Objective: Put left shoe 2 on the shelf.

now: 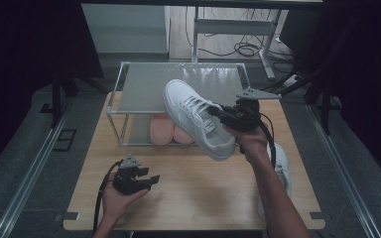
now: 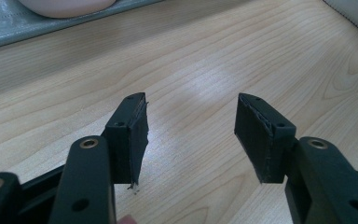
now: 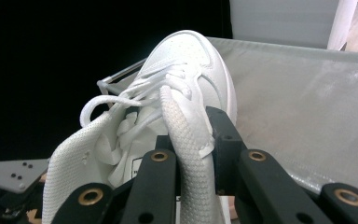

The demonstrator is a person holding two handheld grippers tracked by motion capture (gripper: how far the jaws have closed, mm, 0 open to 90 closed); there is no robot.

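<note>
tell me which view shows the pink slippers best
The high view: the pink slippers sit side by side on the lower shelf of the rack. The left gripper view catches just one pale edge at the top.

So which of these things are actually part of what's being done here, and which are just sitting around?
In use:
- white sneaker, clamped at its collar by the right gripper
- two-tier rack, its top shelf just under the shoe's toe

Lying about:
- pink slippers on the lower shelf
- second white shoe at the table's right edge
- left gripper, open, holding nothing
</note>
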